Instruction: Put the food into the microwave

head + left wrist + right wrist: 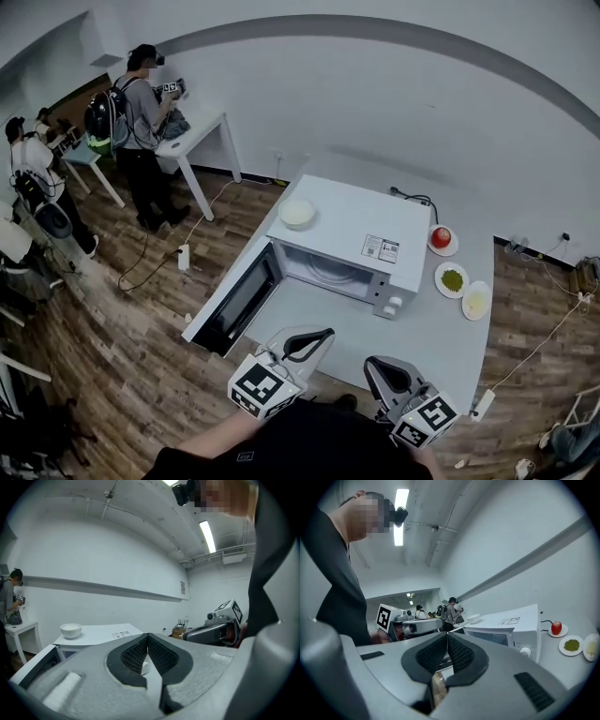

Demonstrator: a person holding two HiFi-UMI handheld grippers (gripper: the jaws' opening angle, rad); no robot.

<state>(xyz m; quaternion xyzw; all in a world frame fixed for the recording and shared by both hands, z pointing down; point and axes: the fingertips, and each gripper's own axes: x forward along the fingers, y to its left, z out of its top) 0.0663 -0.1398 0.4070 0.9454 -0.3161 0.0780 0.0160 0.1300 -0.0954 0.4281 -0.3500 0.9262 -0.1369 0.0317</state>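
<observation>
Grey left gripper (309,344) and right gripper (385,373), both pressed together and empty, hover at the table (441,352) edge. Beyond, the microwave (352,230) stands open. Plates of food (452,279) sit to its right. The right jaws should spread before meeting a rim.

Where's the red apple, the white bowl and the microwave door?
red apple (441,237): head view, its red middle.
white bowl (297,214): head view, its inside.
microwave door (236,302): head view, its dark window.

no readable text, sticker (381,248) on microwave (328,220) top too small to read
</observation>
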